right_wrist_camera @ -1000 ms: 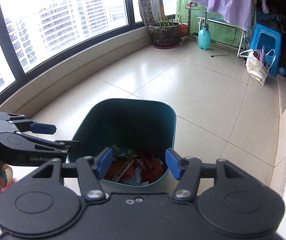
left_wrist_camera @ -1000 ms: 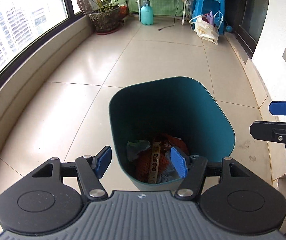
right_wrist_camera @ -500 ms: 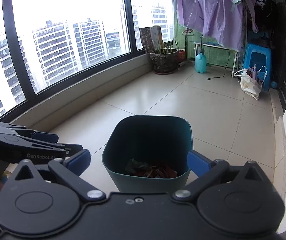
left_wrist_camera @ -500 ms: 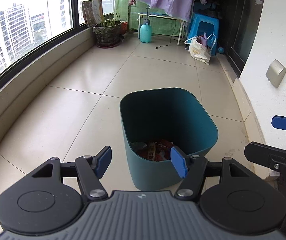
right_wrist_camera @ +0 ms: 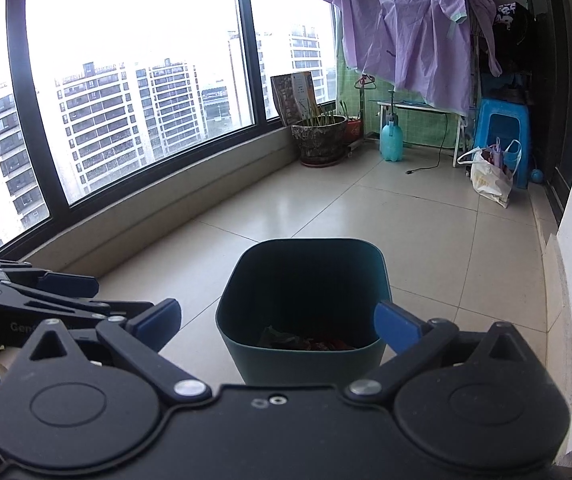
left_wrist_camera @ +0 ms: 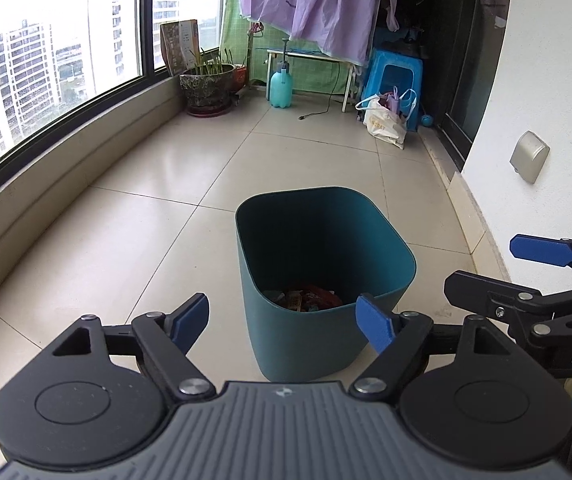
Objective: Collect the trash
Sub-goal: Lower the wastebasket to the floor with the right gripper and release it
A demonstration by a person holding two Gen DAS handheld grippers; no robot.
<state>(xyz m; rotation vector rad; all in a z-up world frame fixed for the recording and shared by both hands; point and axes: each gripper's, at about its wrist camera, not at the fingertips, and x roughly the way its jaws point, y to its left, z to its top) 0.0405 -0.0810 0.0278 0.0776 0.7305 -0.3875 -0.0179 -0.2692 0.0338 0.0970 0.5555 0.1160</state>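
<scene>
On the tiled balcony floor (left_wrist_camera: 189,184), a teal bin (left_wrist_camera: 318,332) is seen standing upright just ahead of both tools, with crumpled trash (left_wrist_camera: 306,300) lying at its bottom, orange and red wrappers among it. The left tool (left_wrist_camera: 281,320) is held short of the bin's near wall with its blue pads spreading apart and nothing gripped between them, while the right tool (right_wrist_camera: 277,322) is held beside it with its pads set wide apart and likewise empty. Farther back, a potted plant (right_wrist_camera: 320,140), a turquoise spray bottle (left_wrist_camera: 281,88) and a blue stool (right_wrist_camera: 504,136) are seen under hanging purple laundry (right_wrist_camera: 406,40).
</scene>
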